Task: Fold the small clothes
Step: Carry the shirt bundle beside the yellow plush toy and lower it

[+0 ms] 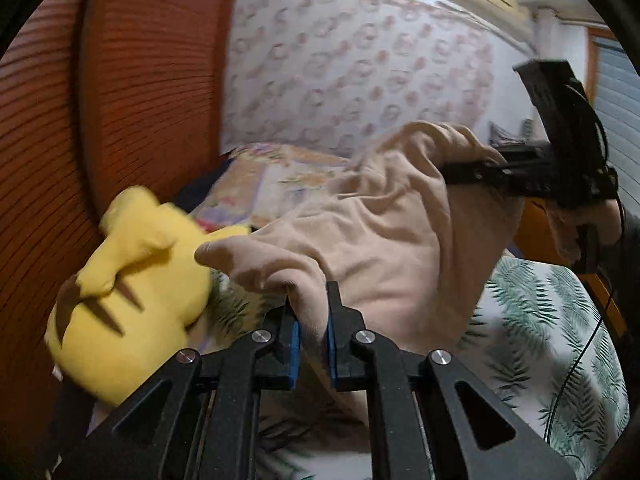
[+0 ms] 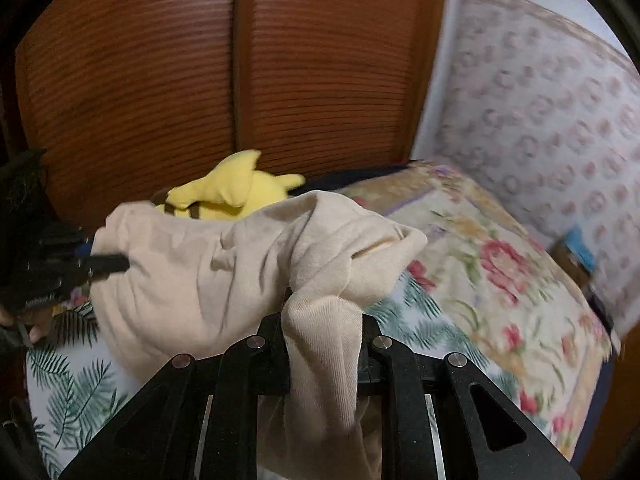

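Garment (image 1: 384,232) aloft | left gripper (image 1: 312,340) pinching fabric at 6 o'clock | right gripper (image 2: 322,340) clamping another bunch, likely spreading it above bed (image 2: 72,384) for folding.

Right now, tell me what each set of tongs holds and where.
Both tongs are shut on the beige garment: the left tongs pinch a bunched edge at one end, the right tongs a gathered fold at the other.
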{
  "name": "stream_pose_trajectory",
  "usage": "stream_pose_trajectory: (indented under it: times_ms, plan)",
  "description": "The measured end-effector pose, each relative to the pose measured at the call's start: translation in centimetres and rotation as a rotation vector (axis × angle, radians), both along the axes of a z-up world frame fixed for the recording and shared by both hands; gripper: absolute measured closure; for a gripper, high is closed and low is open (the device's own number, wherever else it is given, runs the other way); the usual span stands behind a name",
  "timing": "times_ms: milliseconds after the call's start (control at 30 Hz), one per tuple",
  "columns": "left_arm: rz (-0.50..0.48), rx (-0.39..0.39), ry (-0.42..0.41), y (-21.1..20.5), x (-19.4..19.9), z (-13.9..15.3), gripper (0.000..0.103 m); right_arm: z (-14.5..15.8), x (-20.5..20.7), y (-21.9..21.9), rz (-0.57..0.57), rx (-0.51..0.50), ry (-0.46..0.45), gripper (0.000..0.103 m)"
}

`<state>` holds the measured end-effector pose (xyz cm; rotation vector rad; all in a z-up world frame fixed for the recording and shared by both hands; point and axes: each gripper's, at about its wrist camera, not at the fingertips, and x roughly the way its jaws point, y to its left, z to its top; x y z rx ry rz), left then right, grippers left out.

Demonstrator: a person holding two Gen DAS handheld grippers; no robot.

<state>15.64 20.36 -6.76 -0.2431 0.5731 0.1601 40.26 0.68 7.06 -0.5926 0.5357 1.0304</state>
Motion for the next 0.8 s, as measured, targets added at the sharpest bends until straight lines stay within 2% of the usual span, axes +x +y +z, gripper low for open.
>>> stream_pose_trajectory:
  times_ms: [167, 267, 333, 433, 500, 567, 700, 767, 800]
  plan:
    - [0.080, -0.015, 0.053, 1.5, -1.1, -2.1, 0.092, -1.2, 1.7, 6.7, 0.119, -0.020, 0.001, 0.084]
    - [0.101, -0.019, 0.075, 1.4, -1.7, -2.8, 0.092, -1.9, 3.7, 8.6, 0.118, -0.009, 0.036, 0.082]
    - [0.096, -0.022, 0.087, 1.2, -1.8, -2.9, 0.092, -2.8, 4.7, 9.3, 0.078, 0.002, 0.056, 0.080]
    - [0.101, -0.022, 0.097, 1.1, -1.8, -3.0, 0.091, -3.8, 6.1, 9.9, -0.015, 0.021, 0.056, 0.063]
    - [0.101, -0.036, 0.091, 1.0, -2.1, -2.6, 0.090, -4.1, 5.8, 9.7, -0.061, 0.042, 0.071, 0.047]
    - [0.102, -0.038, 0.086, 1.0, -2.2, -2.3, 0.085, -4.5, 5.6, 9.6, -0.103, 0.054, 0.071, 0.043]
    - [0.088, -0.012, 0.057, 0.6, -2.9, -1.4, 0.062, -5.6, 3.3, 8.3, -0.150, 0.065, 0.085, 0.043]
    - [0.071, 0.014, 0.044, 0.1, -3.1, -0.9, 0.056, -5.6, 1.9, 7.1, -0.168, 0.084, 0.078, 0.043]
    - [0.061, 0.036, 0.040, -0.3, -3.2, -0.6, 0.045, -5.4, 1.4, 6.4, -0.175, 0.093, 0.076, 0.043]
